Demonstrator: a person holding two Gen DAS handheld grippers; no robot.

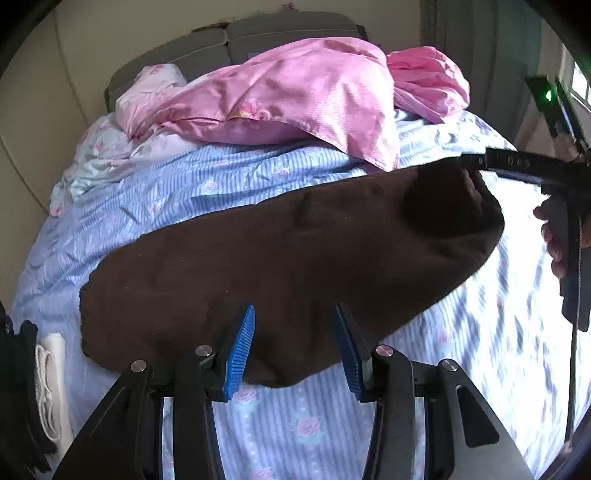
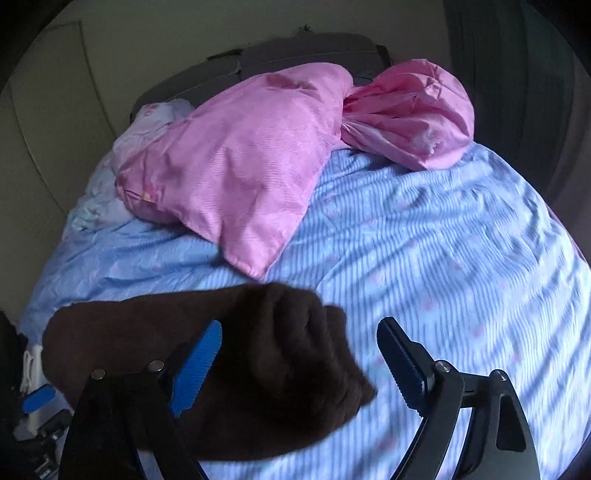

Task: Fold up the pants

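Note:
The dark brown pants [image 1: 280, 258] lie folded in a long bundle across the blue striped bedspread [image 1: 303, 424]. My left gripper [image 1: 293, 347] is open, its blue pads just above the bundle's near edge, not holding it. My right gripper [image 2: 299, 363] is open over the bundle's bunched right end [image 2: 280, 354]; the cloth sits between the jaws, against the left pad [image 2: 197, 365]. The right gripper's body [image 1: 532, 170] shows at the right edge of the left wrist view, by the pants' far end.
A pink quilt [image 1: 295, 92] and a pink bag-like bundle [image 2: 410, 114] lie at the head of the bed, by a pale floral pillow [image 1: 155, 81]. A grey headboard [image 1: 288, 29] and walls lie beyond. White cloth [image 1: 50, 384] lies at the left edge.

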